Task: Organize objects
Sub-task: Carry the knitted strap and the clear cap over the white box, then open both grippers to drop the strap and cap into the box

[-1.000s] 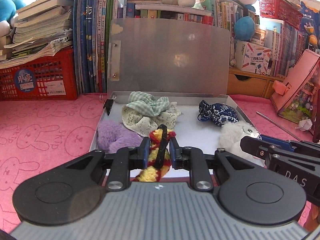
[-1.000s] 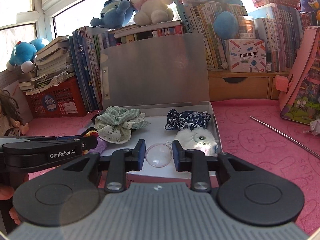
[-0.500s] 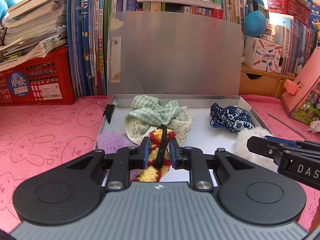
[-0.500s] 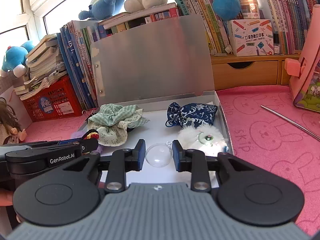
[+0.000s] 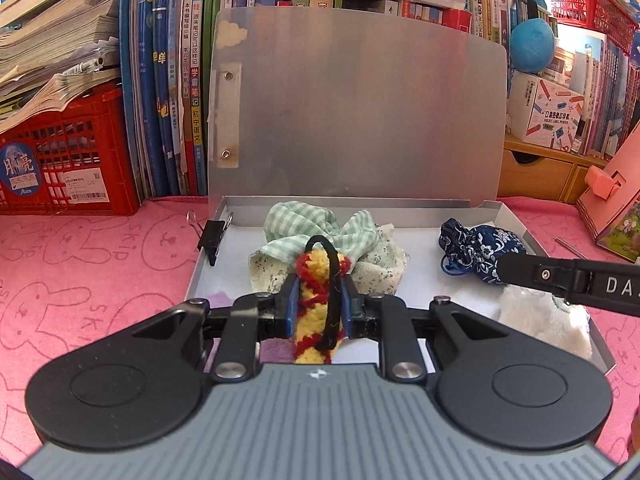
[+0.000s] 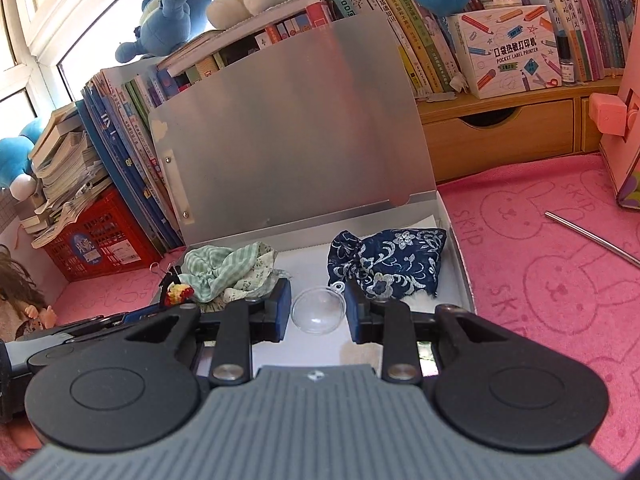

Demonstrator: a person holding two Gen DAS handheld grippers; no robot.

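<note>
An open silver tin box (image 5: 520, 226) (image 6: 454, 240) stands on the pink cloth with its lid upright. Inside lie a green checked scrunchie (image 5: 320, 228) (image 6: 224, 268), a blue floral pouch (image 5: 480, 248) (image 6: 392, 264), a white fluffy piece (image 5: 540, 320) and a purple fluffy piece (image 5: 274, 350). My left gripper (image 5: 319, 304) is shut on a yellow and red knitted hair tie (image 5: 316, 300) with a black loop, held over the box's front. My right gripper (image 6: 318, 310) is shut on a clear plastic ball (image 6: 318, 311) over the box's middle.
A black binder clip (image 5: 212, 236) sits on the box's left rim. Books and a red basket (image 5: 64, 160) stand behind. A wooden drawer unit (image 6: 500, 136) and a pink box (image 5: 612, 200) are at the right. A metal rod (image 6: 592, 240) lies on the cloth. A doll (image 6: 20, 308) is at far left.
Both grippers have moved forward over the box while keeping hold of their objects. The box and its contents now look closer.
</note>
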